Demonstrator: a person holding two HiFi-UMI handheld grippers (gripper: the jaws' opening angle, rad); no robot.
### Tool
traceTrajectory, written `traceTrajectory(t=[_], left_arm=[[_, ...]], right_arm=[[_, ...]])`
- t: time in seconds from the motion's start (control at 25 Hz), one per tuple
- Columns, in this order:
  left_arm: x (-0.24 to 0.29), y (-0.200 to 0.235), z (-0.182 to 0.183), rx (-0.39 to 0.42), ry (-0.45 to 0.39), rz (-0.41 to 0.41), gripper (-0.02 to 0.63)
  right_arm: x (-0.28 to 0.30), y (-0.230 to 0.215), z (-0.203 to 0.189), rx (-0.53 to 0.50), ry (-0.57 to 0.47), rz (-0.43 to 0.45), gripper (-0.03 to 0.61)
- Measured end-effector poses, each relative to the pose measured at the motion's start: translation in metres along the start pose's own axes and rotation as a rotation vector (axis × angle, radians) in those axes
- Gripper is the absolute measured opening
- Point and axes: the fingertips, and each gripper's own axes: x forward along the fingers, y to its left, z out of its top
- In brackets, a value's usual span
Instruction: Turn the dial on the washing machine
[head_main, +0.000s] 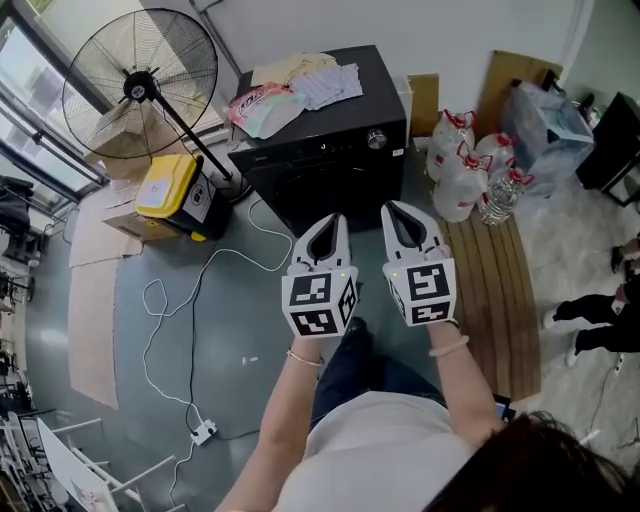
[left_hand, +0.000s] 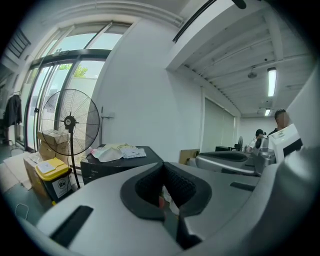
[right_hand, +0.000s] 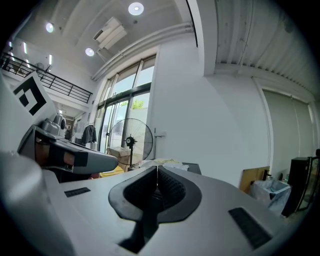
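Note:
A black washing machine (head_main: 325, 150) stands on the floor ahead of me, with a silver dial (head_main: 376, 139) at the upper right of its front panel. Both grippers hang side by side in the air short of its front, touching nothing. My left gripper (head_main: 336, 217) is shut and empty, pointing at the machine's lower front. My right gripper (head_main: 392, 207) is also shut and empty, below and slightly right of the dial. In the left gripper view the machine (left_hand: 120, 162) appears beyond the closed jaws (left_hand: 162, 167). In the right gripper view the closed jaws (right_hand: 156, 172) hide most of it.
Folded clothes (head_main: 295, 88) lie on the machine's top. A standing fan (head_main: 140, 85) and a yellow-lidded bin (head_main: 170, 195) are to its left, water jugs (head_main: 465, 165) and wooden boards (head_main: 495, 290) to its right. A white cable with a power strip (head_main: 203, 432) crosses the floor.

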Motion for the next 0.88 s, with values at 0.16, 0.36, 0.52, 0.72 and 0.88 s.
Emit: traceTrajectory(t=[0.16,0.36,0.52,0.72,0.88], left_arm=[[0.03,0.018,0.002,0.007,0.005,-0.025,0.017],[0.066,0.043,0.005,0.007,0.01,-0.056,0.017],[0.09,0.061,0.002,0.007,0.027,-0.081,0.017],[0.117,0.078,-0.004,0.003,0.048,-0.114,0.017],[0.139,0.091,-0.011,0.0,0.062,-0.12,0.017]], right_arm=[[0.033,-0.007,-0.001,-0.003,0.01,-0.018,0.021],[0.075,-0.012,-0.005,-0.003,0.022,-0.045,0.021],[0.105,-0.015,-0.01,0.006,0.041,-0.067,0.021],[0.136,-0.024,-0.019,0.005,0.065,-0.099,0.021],[0.157,-0.03,-0.024,0.005,0.077,-0.108,0.021]])
